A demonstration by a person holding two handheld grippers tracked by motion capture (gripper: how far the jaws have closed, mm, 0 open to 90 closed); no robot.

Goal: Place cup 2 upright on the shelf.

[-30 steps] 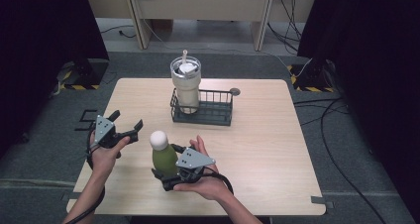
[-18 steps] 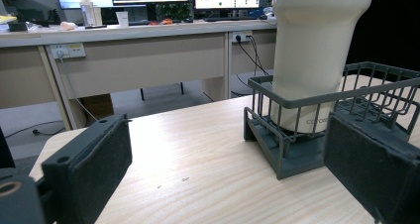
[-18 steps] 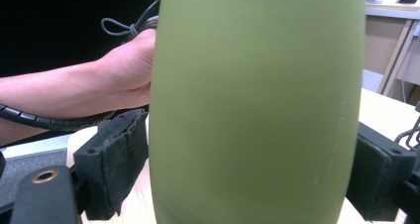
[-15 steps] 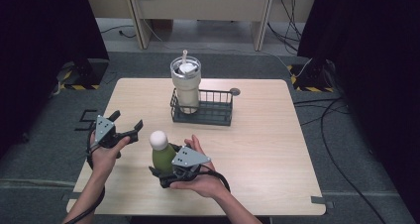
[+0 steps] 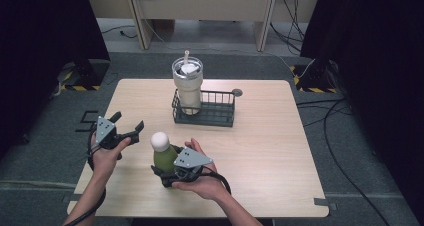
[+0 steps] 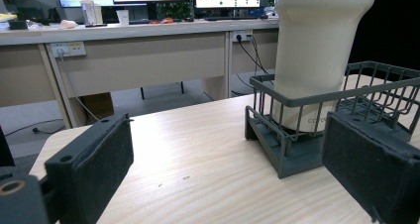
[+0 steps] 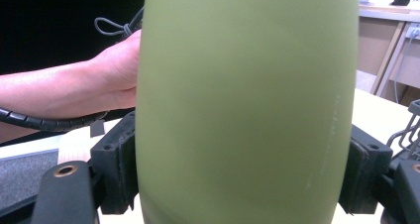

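Note:
An olive-green bottle (image 5: 164, 158) with a round white cap (image 5: 160, 141) stands upright near the table's front left. My right gripper (image 5: 169, 175) is shut on its lower body. In the right gripper view the green bottle (image 7: 247, 100) sits between the two black pads (image 7: 119, 159), both pressed against its sides. My left gripper (image 5: 130, 121) hovers at the table's left edge, open and holding nothing. Its pads (image 6: 101, 157) stand wide apart, facing a cream tumbler (image 6: 317, 50) in a black wire basket (image 6: 317, 97).
The tumbler (image 5: 188, 86), with a lid and straw, stands in the left end of the wire basket (image 5: 212, 111) at the table's middle back. A small dark disc (image 5: 237, 92) lies behind the basket. Cables run on the floor to the right. Desks stand beyond the table.
The right gripper and the bottle have shifted slightly left. The left gripper stays where it was, still open.

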